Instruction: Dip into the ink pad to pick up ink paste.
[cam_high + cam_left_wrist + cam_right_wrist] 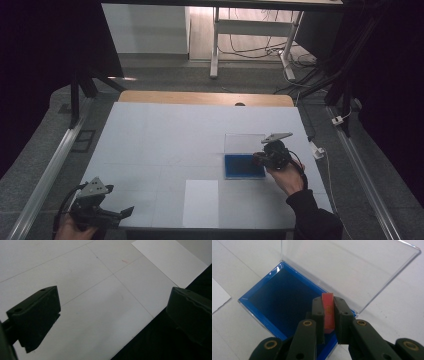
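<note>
Counter [165, 135]: pale, gridded top, wide and mostly bare.

White sheet [200, 202]: flat at the near edge, middle.

Blue box [244, 166]: right of centre, clear lid [244, 142] raised at its far side, tray apparently empty.

Right tool [329, 315]: poised over the box's right edge, jaws clamped on the red block.

Left tool [112, 312]: near-left corner, jaws wide apart, holding nothing.

Red block [328, 312]: small, upright between the pads. Picked up; by my reading, placing it inside and closing the lid remain.
</note>
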Demonstrator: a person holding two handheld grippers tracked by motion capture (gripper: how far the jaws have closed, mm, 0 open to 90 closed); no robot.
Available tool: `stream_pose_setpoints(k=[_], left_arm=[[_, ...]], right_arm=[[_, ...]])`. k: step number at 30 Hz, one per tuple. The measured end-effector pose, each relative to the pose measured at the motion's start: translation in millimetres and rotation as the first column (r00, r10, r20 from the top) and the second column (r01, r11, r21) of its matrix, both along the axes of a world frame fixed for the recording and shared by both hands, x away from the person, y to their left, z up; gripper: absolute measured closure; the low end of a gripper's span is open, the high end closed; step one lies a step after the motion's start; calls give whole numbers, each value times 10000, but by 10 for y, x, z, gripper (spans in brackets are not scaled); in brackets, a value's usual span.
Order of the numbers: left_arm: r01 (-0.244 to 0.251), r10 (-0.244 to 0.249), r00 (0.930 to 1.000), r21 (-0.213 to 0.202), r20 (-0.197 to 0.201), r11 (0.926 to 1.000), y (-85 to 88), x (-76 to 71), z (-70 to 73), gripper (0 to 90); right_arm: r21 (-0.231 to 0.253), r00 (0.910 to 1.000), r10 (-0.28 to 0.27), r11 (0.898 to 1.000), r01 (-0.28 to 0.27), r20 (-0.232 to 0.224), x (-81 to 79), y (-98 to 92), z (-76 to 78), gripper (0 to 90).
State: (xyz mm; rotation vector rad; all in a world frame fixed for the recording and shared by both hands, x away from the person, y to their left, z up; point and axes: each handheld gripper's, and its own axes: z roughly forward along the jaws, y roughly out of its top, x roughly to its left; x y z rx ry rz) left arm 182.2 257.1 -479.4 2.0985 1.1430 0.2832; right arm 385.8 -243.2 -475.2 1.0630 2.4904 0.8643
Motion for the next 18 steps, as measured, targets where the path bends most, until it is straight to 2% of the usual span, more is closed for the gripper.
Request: stream_pose_setpoints(k=[7,10,11,12,14,16,17,18], left_arm=[[1,-1,10000,25,-42,10000,-7,2,-2,0],[9,-9,10000,57,-57,10000,-10,3,-3,0],[14,-13,10000,73,-73,10000,-10,4,-2,0],[16,-16,10000,77,-79,10000,-11,4,-2,0],[22,-21,10000,90,-84,10000,-11,5,-2,0],[28,-28,10000,96,-90,9999,-12,6,-2,0],[28,-27,10000,100,-94,9999,-12,6,-2,0],[23,-22,10000,91,-96,10000,-12,6,-3,0]], right_arm=[[-108,9999,-156,9998,157,56,-12,22,-20,810],[-660,9989,33,9978,-3,457,-69,102,-29,811],[-660,9989,33,9978,-3,457,-69,102,-29,811],[-980,9980,125,9952,-64,623,-96,145,-30,811],[-1074,9975,151,9942,-77,690,-100,154,-30,811],[-751,9986,37,9972,2,525,-80,120,-35,812],[-751,9986,37,9972,2,525,-80,120,-35,812],[-331,9995,-101,9994,110,294,-52,72,-40,812]])
